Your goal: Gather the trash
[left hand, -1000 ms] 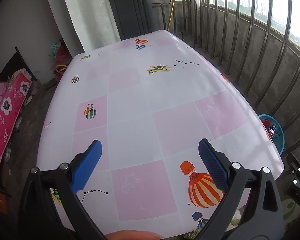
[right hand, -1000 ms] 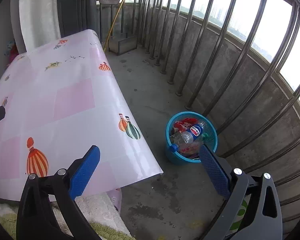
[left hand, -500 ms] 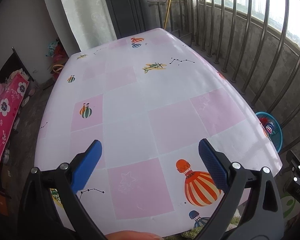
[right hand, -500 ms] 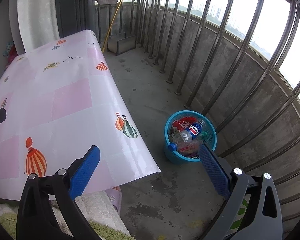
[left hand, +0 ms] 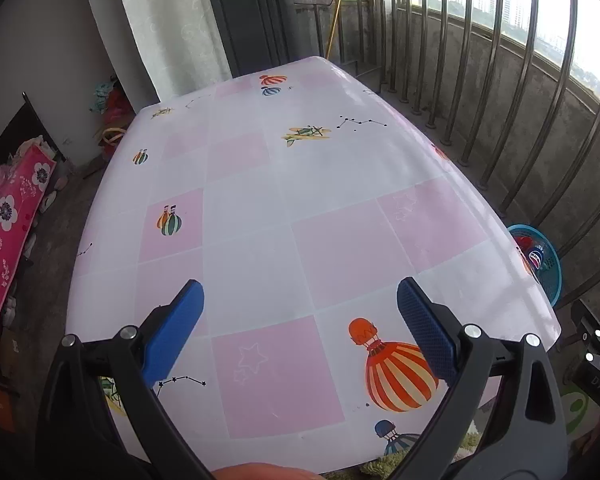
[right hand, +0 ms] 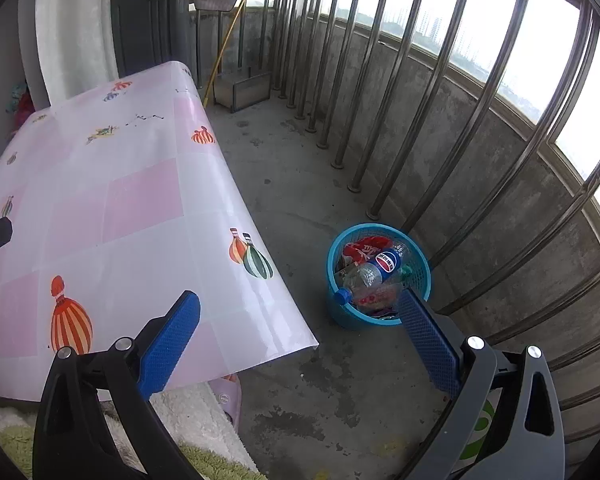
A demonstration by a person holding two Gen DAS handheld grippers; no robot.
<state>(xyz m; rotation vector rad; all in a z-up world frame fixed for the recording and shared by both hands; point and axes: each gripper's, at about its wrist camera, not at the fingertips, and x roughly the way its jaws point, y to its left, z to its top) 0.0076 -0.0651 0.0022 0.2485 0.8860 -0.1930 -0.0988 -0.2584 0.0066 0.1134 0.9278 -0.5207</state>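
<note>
A blue mesh trash basket [right hand: 342, 314] stands on the concrete floor by the railing, right of the table. It holds a clear plastic bottle [right hand: 362, 278] with a blue cap, a blue-labelled bottle [right hand: 388, 261] and red wrappers [right hand: 360, 249]. My right gripper [right hand: 300, 312] hangs open and empty above the table's corner, its right finger just in front of the basket. My left gripper [left hand: 300, 300] is open and empty over the near end of the table [left hand: 284, 216], which has a pink and white checked cloth with balloon prints. The basket [left hand: 550, 276] peeks past the table's right edge.
Steel railing bars [right hand: 416, 92] and a low concrete wall run along the right. A dark cabinet [left hand: 252, 24] and a white curtain [left hand: 160, 20] stand behind the table. Pink floral bedding [left hand: 8, 216] lies on the left. A fluffy rug [right hand: 188, 420] lies under the table's near edge.
Both views have shifted slightly, as if both grippers drew back and rose a little. Both stay open and empty; nothing on the table or in the basket moved.
</note>
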